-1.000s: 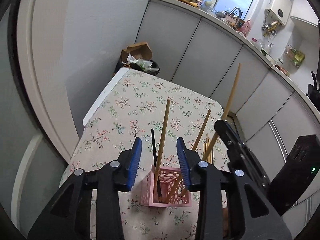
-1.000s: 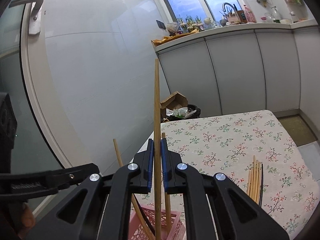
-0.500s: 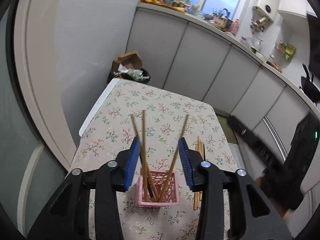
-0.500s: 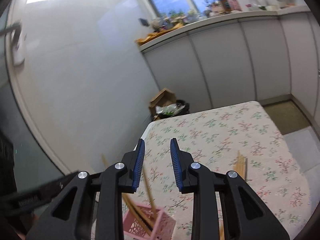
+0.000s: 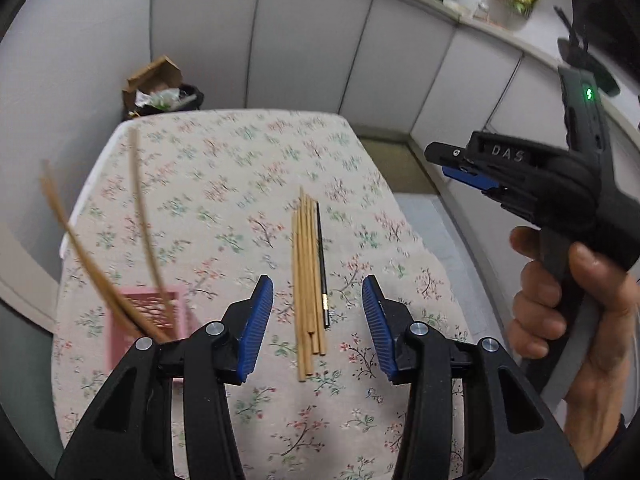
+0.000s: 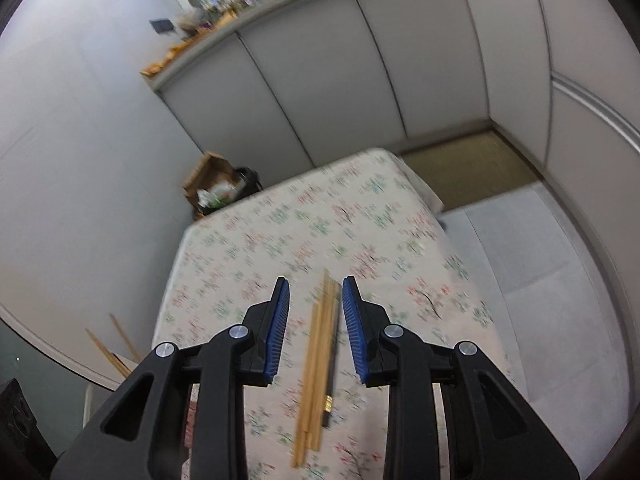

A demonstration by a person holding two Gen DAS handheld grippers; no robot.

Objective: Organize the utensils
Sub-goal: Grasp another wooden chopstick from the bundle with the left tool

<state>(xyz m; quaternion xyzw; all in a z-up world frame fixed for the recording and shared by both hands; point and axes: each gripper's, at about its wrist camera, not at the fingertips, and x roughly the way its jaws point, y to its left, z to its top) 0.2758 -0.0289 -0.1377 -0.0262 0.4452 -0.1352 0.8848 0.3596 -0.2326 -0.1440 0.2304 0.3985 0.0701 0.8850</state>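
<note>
Several wooden chopsticks (image 5: 306,280) and one black chopstick (image 5: 322,268) lie side by side on the floral tablecloth (image 5: 224,184). My left gripper (image 5: 318,330) is open and empty above their near ends. A pink lattice holder (image 5: 144,320) at the left holds wooden chopsticks (image 5: 80,248) that lean left. My right gripper (image 6: 314,330) is open and empty above the same bundle (image 6: 318,356); it also shows in the left wrist view (image 5: 472,172), held in a hand at the right.
White cabinet fronts (image 5: 304,40) stand behind the table. A bin with a cardboard box (image 5: 156,84) sits at the table's far left corner. The floor (image 6: 540,280) lies to the right of the table.
My right gripper let go of its wooden chopstick into the pink holder and opened. Both grippers swung right, from over the holder to above the loose bundle.
</note>
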